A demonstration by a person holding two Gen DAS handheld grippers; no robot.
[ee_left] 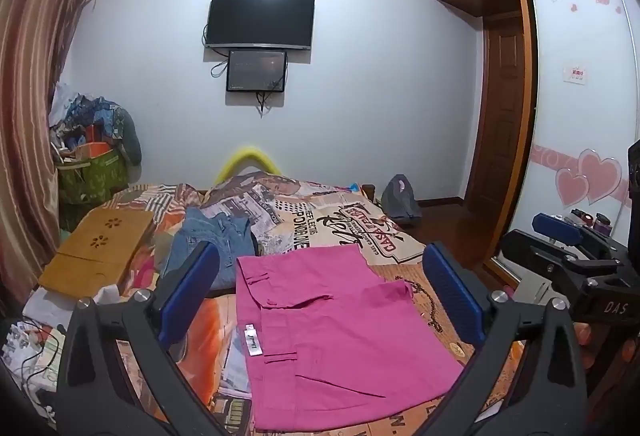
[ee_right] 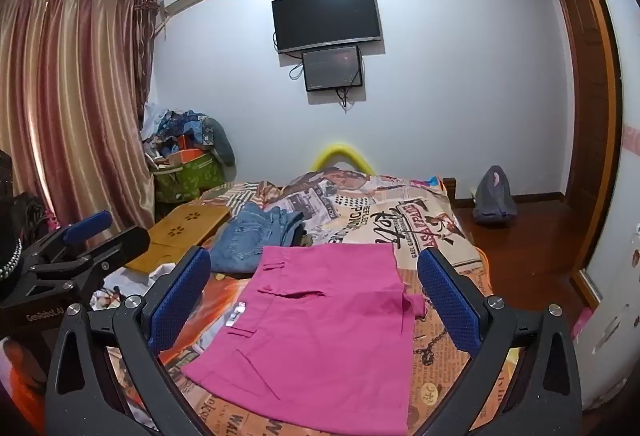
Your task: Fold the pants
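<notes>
Pink pants (ee_left: 340, 336) lie folded into a compact rectangle on the printed bedspread (ee_left: 320, 220), waistband and white label to the left; they also show in the right wrist view (ee_right: 320, 332). My left gripper (ee_left: 320, 296) is open and empty, held above the pants with its blue pads on either side. My right gripper (ee_right: 316, 296) is open and empty above the same pants. The right gripper also shows at the right edge of the left wrist view (ee_left: 568, 236), and the left gripper at the left edge of the right wrist view (ee_right: 92, 232).
Blue jeans (ee_left: 216, 240) lie crumpled behind the pink pants. A wooden lap table (ee_left: 100, 252) sits at the bed's left. A green bag with clutter (ee_left: 92, 172) stands by the curtain. A grey bag (ee_left: 400, 196) sits on the wood floor. The wardrobe (ee_left: 580, 116) is at right.
</notes>
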